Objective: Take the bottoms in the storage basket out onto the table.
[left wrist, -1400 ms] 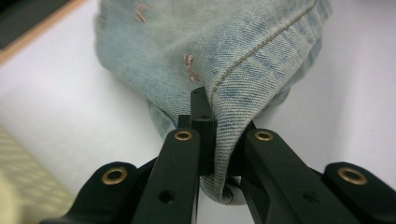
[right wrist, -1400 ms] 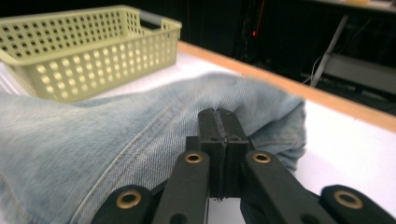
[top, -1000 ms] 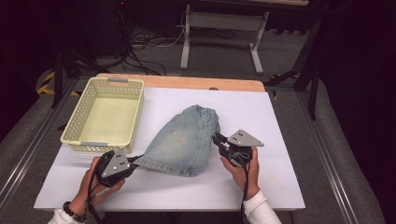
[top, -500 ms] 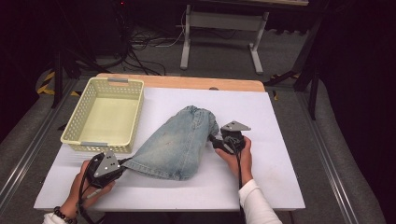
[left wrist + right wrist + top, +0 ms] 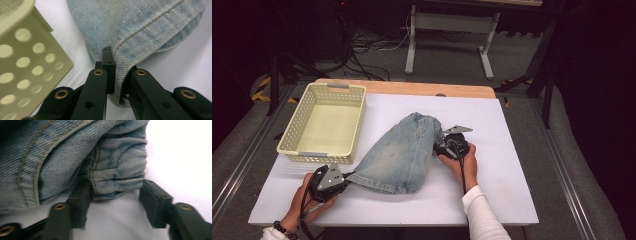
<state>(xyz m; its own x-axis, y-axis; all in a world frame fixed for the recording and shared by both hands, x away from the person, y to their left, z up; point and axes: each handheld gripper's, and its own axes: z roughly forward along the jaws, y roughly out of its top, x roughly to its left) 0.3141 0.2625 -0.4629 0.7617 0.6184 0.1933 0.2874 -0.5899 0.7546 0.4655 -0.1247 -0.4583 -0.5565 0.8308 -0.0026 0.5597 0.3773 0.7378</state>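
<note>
Left tongs (image 5: 113, 75): I had them clamped on a folded corner of the denim garment (image 5: 399, 155), the cloth bunched tight between the pads right at the tips.
Right tongs (image 5: 113, 202): my jaws stood apart and had just been closing a little, with the gathered waistband (image 5: 120, 175) lying between them; the pads were not yet pressing it, the right one well clear of the cloth.
Garment: it lay flat on the white table (image 5: 512, 150), straight ahead of both tongs and stretched between them, its hem toward my left tongs and its waist toward my right.
Basket (image 5: 324, 125): it sat beyond my left tongs and off to their left, just beside the cloth, open side up.
Step in hand, as I judged it: getting a second hold at the waist so both ends could be lifted together.
Doing it well: I reckoned I should push the right tongs further onto the waistband before shutting, so as to catch the whole thick edge and not only its lip.
Risk: a shallow bite on that bulky seam could slip once the cloth took weight.
</note>
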